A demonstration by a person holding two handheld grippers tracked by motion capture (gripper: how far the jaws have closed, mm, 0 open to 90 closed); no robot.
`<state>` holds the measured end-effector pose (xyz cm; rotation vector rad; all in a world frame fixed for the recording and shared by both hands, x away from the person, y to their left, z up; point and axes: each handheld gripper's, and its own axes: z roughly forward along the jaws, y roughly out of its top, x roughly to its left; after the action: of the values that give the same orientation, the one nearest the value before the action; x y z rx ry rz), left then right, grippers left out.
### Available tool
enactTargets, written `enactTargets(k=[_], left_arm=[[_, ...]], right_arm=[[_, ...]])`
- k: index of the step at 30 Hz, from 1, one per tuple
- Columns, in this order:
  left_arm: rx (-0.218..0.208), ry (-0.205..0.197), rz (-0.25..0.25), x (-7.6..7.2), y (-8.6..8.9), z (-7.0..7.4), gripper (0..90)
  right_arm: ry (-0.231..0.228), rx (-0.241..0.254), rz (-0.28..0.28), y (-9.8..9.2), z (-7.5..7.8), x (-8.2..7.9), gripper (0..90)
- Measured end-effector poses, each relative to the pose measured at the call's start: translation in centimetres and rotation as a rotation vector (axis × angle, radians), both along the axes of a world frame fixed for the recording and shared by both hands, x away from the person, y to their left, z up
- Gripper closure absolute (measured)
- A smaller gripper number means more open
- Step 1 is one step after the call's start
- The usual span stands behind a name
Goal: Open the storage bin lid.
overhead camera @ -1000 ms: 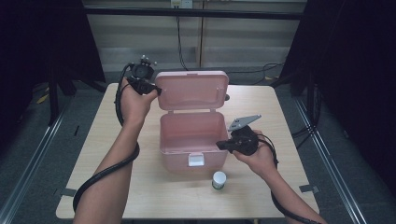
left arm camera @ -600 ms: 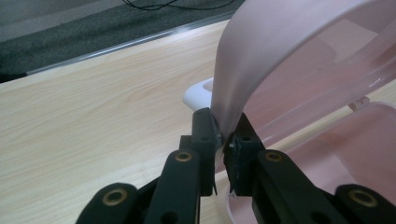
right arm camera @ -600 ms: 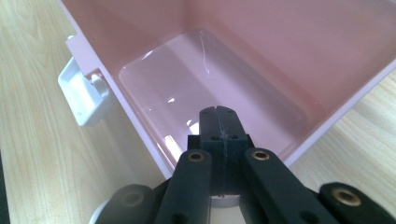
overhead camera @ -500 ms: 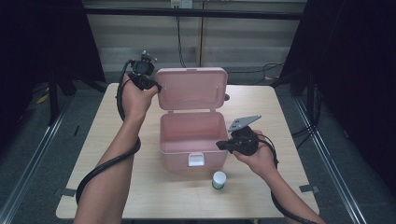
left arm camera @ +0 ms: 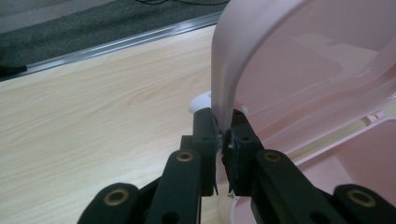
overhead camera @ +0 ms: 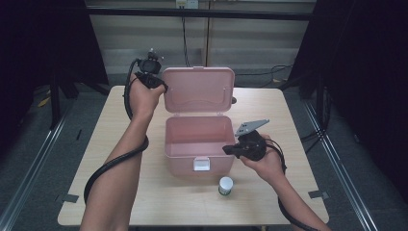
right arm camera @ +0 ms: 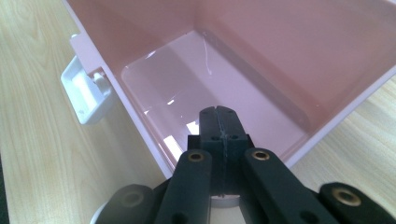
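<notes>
pink box lid (left arm camera: pixel 280 70) edge pinched in left gripper (left arm camera: pixel 220 135), right gripper (right arm camera: pixel 218 116) fully closed, empty

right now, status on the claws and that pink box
Left claw shut on lid edge, lid upright. Right claw shut, empty, at pink box right rim. Small jar in front, clear.

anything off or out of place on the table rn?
Nothing stands out. The pink plastic box sits square on the wooden table, empty, no spill or damage. Its lid stands upright, pinched at the edge by the left tool. The small white-capped jar stands upright in front.
</notes>
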<state>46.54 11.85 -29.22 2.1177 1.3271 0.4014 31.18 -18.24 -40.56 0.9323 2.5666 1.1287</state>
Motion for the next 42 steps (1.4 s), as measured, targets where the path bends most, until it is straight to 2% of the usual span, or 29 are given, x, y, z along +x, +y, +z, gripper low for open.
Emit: enactTargets(k=[7,16,28,37,42], left_arm=[[0.006,0.01,0.003,0.7,-0.3,-0.1,84.4],[0.013,0.013,0.016,1.6,-0.7,-0.4,84.3],[0.023,0.018,0.008,2.6,-1.0,-0.9,84.3],[0.011,0.019,0.017,3.4,-1.0,-1.5,84.1],[0.022,0.022,0.014,3.8,-1.1,-1.8,83.9]], right_arm=[[0.003,-0.025,-0.002,0.2,0.1,0.0,90.0],[-0.006,0.001,0.003,0.0,0.0,0.0,90.0],[-0.009,0.001,0.002,0.1,0.0,-0.1,90.0],[-0.006,0.007,0.002,0.0,-0.1,-0.1,90.0],[-0.006,0.009,0.004,0.0,-0.1,-0.1,90.0]])
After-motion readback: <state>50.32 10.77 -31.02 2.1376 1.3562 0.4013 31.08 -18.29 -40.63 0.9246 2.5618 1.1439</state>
